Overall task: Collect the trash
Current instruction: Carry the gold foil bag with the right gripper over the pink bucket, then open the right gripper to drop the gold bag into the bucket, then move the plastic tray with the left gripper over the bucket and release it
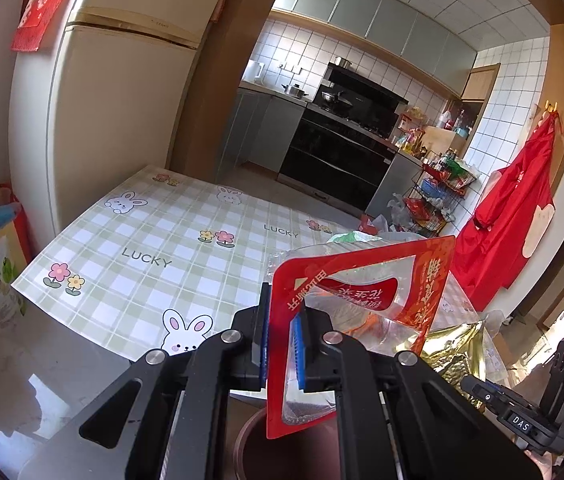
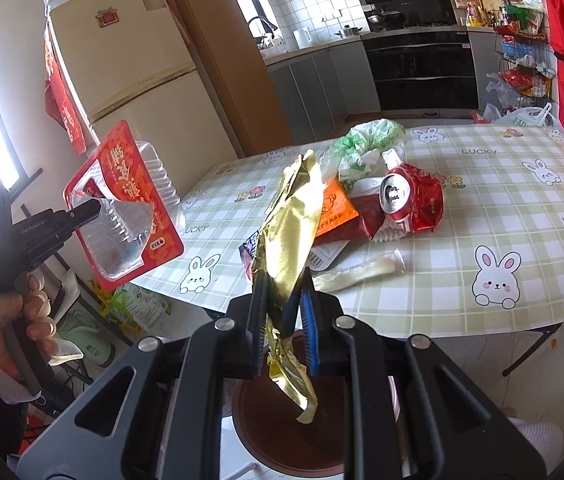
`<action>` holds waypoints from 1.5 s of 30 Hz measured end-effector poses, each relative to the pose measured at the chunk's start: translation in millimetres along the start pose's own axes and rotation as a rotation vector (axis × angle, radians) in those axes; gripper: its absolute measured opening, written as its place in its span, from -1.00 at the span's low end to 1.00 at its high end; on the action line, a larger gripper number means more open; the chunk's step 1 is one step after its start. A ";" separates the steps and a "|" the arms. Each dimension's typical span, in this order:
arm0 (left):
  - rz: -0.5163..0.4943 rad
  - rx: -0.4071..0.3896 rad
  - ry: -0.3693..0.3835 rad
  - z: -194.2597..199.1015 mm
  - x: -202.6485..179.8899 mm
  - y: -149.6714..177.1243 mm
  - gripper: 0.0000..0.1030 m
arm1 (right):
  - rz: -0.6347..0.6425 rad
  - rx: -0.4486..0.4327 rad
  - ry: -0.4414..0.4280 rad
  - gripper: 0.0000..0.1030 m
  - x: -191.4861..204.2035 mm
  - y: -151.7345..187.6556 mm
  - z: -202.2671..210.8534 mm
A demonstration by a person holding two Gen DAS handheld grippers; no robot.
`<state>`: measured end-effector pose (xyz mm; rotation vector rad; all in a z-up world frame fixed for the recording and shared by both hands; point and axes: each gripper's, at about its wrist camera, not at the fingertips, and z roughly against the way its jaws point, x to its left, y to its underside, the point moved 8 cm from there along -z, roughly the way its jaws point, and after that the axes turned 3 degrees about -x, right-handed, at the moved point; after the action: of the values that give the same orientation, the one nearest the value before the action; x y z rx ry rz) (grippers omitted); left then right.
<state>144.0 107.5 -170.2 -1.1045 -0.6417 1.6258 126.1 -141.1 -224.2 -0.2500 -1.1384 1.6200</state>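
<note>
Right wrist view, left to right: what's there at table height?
Hand → left gripper → red tray → gold wrapper → crushed can → bunny print

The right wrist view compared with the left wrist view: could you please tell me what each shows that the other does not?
Only the right wrist view shows the crushed red can, the green plastic bag, the orange packet and the hand on the left claw.

Only the left wrist view shows the red apron hanging on the wall.

Both show the red-bordered tray, the gold wrapper pinched by the right claw, the brown bin, the checked tablecloth and the fridge.
</note>
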 end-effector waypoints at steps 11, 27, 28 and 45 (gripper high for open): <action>0.017 0.034 -0.005 -12.0 9.2 12.4 -0.81 | 0.030 0.088 -0.016 -0.63 9.7 19.7 -21.7; 0.012 0.038 0.000 -7.6 7.6 16.8 -0.81 | 0.031 0.129 -0.031 -0.40 17.5 27.4 -27.1; 0.010 0.039 0.001 -7.0 6.6 17.9 -0.81 | 0.026 0.126 -0.028 -0.36 16.4 26.7 -26.7; -0.053 0.092 0.009 -18.1 -23.9 38.3 -0.80 | -0.025 -0.140 0.199 0.89 -19.2 -13.8 17.5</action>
<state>144.4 70.3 -201.5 -1.0192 -0.5796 1.5879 130.8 -167.3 -211.8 -0.4751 -1.0971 1.4598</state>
